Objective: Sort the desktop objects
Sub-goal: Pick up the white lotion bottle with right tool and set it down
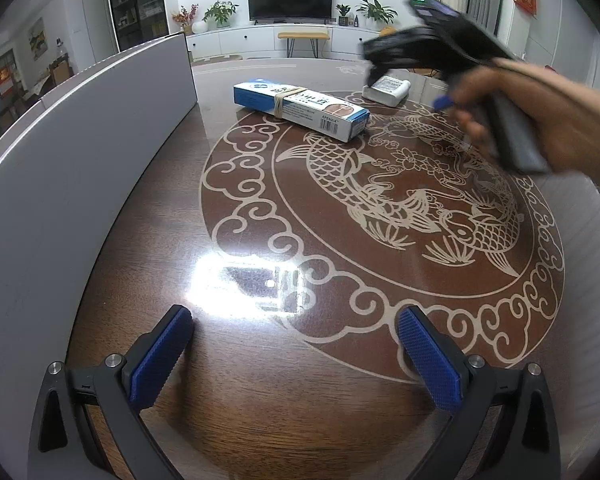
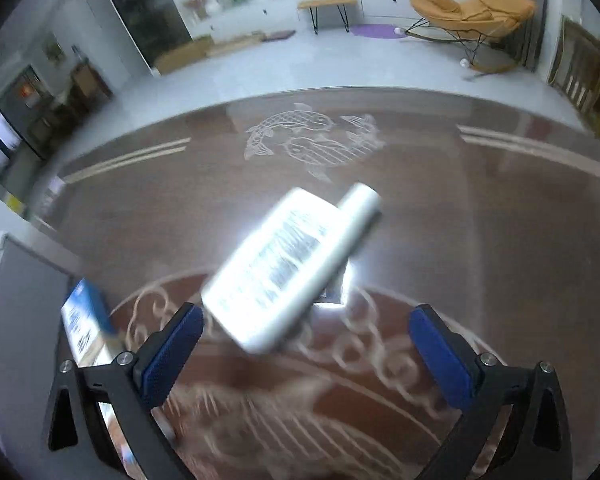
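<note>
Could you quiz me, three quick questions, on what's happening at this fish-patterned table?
1. True or false: the right gripper is already clamped on the white bottle.
2. What is wrapped around the blue box?
A. a rubber band
B. red ribbon
C. nothing
3. Fill in: the left gripper hovers open over the ____.

Key
1. False: its jaws are wide apart.
2. A
3. table

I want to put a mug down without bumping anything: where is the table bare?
Bare: the wide stretch of table from the open left gripper up to the blue box, bordered left by the grey panel. Crowded: the far side, with the white bottle before the open right gripper.
</note>
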`<action>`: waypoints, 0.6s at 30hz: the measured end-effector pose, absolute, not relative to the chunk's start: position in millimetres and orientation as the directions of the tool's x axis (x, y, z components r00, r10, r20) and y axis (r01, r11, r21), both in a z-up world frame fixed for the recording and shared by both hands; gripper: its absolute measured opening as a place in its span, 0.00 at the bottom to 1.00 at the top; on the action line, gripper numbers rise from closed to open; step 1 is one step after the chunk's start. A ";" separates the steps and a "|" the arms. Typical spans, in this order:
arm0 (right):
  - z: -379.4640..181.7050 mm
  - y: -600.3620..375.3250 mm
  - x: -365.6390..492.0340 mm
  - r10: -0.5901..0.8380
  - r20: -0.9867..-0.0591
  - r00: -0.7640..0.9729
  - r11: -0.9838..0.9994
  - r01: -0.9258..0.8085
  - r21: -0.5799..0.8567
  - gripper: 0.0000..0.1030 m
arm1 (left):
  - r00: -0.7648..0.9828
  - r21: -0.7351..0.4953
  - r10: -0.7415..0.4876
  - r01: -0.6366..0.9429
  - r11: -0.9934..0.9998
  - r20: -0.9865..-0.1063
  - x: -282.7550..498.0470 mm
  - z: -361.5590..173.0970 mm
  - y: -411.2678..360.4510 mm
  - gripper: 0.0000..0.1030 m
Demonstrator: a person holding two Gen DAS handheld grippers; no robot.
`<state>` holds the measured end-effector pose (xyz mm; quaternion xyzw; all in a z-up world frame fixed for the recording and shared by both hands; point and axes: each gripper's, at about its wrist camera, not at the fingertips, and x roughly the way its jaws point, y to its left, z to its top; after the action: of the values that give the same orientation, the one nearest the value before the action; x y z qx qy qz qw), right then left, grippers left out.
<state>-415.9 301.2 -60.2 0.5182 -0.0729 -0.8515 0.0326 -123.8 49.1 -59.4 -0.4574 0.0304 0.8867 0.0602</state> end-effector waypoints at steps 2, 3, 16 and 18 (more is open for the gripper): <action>-61.1 287.5 -427.7 -0.072 -0.885 -0.459 -0.993 -0.050 0.107 1.00 | -0.574 -0.001 0.079 -0.134 -0.991 -0.815 -123.8 -59.3 49.4 1.00; -61.2 282.2 -431.1 -0.050 -0.886 -0.462 -0.994 -0.063 0.089 1.00 | -0.575 -0.001 0.079 -0.134 -0.991 -0.815 -123.9 -59.3 49.4 1.00; -60.2 291.7 -349.4 -0.095 -0.824 -0.559 -0.981 0.193 -0.017 0.51 | -0.574 -0.001 0.078 -0.134 -0.991 -0.815 -123.7 -59.0 49.5 1.00; -62.1 310.6 -301.7 -0.124 -0.818 -0.562 -0.971 0.239 -0.017 0.51 | -0.574 -0.001 0.078 -0.134 -0.991 -0.815 -123.7 -59.0 49.5 1.00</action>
<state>-301.7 310.6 -62.1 0.4563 0.0631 -0.8816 0.1030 -123.7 49.5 -59.0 -0.4574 0.0302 0.8867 0.0598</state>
